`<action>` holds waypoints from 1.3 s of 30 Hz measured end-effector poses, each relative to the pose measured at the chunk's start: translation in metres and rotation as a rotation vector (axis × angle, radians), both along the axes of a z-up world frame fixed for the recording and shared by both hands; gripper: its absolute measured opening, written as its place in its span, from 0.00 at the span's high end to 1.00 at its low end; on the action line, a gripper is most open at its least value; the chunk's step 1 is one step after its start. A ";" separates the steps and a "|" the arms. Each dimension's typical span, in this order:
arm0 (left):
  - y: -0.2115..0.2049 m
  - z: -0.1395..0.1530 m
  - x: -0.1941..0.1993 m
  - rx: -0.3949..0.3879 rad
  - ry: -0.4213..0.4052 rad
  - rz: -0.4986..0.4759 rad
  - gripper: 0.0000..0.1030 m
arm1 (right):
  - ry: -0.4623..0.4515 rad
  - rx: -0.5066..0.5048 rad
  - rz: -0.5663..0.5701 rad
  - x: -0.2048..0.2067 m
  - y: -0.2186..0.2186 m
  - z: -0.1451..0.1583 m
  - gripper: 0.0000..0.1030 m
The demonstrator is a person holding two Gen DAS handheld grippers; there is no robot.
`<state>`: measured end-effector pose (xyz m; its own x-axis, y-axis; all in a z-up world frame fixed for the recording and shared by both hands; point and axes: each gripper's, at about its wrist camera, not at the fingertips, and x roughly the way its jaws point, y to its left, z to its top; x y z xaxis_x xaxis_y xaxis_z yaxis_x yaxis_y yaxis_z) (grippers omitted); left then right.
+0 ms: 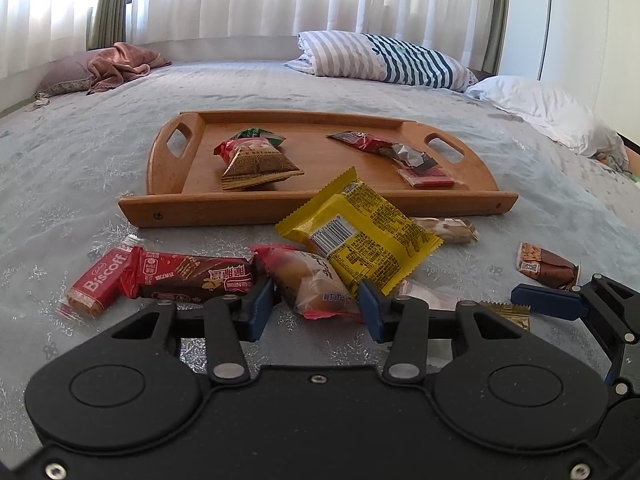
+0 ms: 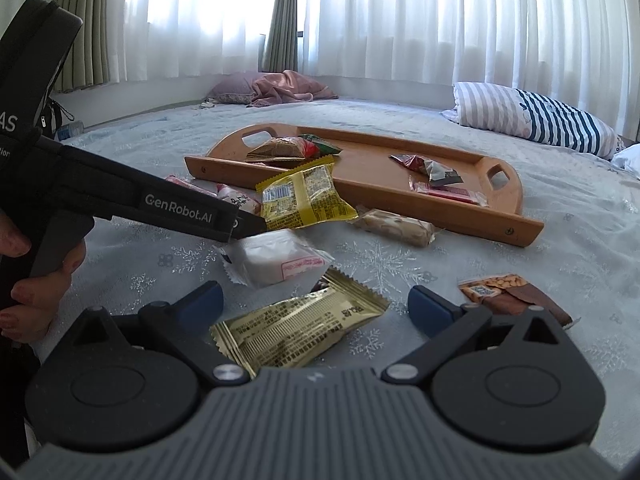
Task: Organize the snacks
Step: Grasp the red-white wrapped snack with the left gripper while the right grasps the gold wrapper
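A wooden tray [image 1: 192, 206] [image 2: 516, 226] lies on the bed with several snack packets in it. My left gripper [image 1: 316, 304] is open, its blue fingers on either side of a clear-wrapped bread snack [image 1: 312, 284]. A yellow packet [image 1: 360, 232] [image 2: 304, 196] leans on the tray's near rim just beyond. My right gripper [image 2: 316, 304] is open around a gold packet [image 2: 296, 326] on the bedspread. A white packet [image 2: 276, 258] lies just beyond it.
A red Biscoff pack [image 1: 98, 282] and a dark red bar [image 1: 188, 276] lie left of the bread. A brown nut bar [image 1: 546, 266] [image 2: 516, 296] and a beige bar [image 2: 394, 226] lie right. Pillows [image 1: 384, 58] sit at the far edge of the bed.
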<state>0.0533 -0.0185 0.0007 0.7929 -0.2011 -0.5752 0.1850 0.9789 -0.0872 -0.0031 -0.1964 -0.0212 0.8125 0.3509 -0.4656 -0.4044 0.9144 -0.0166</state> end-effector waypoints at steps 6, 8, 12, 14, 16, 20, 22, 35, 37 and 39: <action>-0.001 0.002 0.000 -0.010 0.002 0.012 0.61 | -0.002 0.001 0.000 -0.001 0.000 0.000 0.00; -0.002 0.002 -0.001 -0.009 0.001 0.014 0.62 | -0.004 0.002 0.000 -0.001 0.000 0.000 0.00; -0.001 0.004 -0.002 -0.011 0.001 0.020 0.65 | -0.009 0.000 -0.003 -0.001 0.000 0.000 0.01; -0.001 0.005 -0.003 -0.011 0.000 0.025 0.67 | -0.006 -0.004 -0.011 -0.002 0.000 0.002 0.03; 0.000 0.006 -0.004 -0.014 0.000 0.029 0.69 | -0.007 -0.017 -0.028 -0.004 0.002 0.007 0.09; 0.002 0.008 -0.009 -0.015 -0.002 0.038 0.70 | -0.027 -0.043 -0.048 -0.011 0.006 0.013 0.16; 0.002 0.009 -0.011 -0.012 -0.003 0.038 0.70 | -0.025 -0.035 -0.053 -0.016 0.006 0.014 0.20; 0.004 0.017 -0.035 -0.004 -0.023 0.025 0.76 | 0.006 0.081 -0.145 -0.031 -0.019 0.024 0.30; 0.004 0.019 -0.039 -0.001 -0.029 0.025 0.76 | 0.010 0.107 -0.167 -0.036 -0.021 0.025 0.29; 0.003 0.018 -0.042 0.013 -0.035 0.024 0.75 | 0.010 0.121 -0.191 -0.041 -0.019 0.023 0.29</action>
<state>0.0117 -0.0150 0.0191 0.8171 -0.1747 -0.5494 0.1644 0.9840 -0.0685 -0.0444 -0.2157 0.0022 0.8652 0.2449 -0.4377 -0.2234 0.9695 0.1009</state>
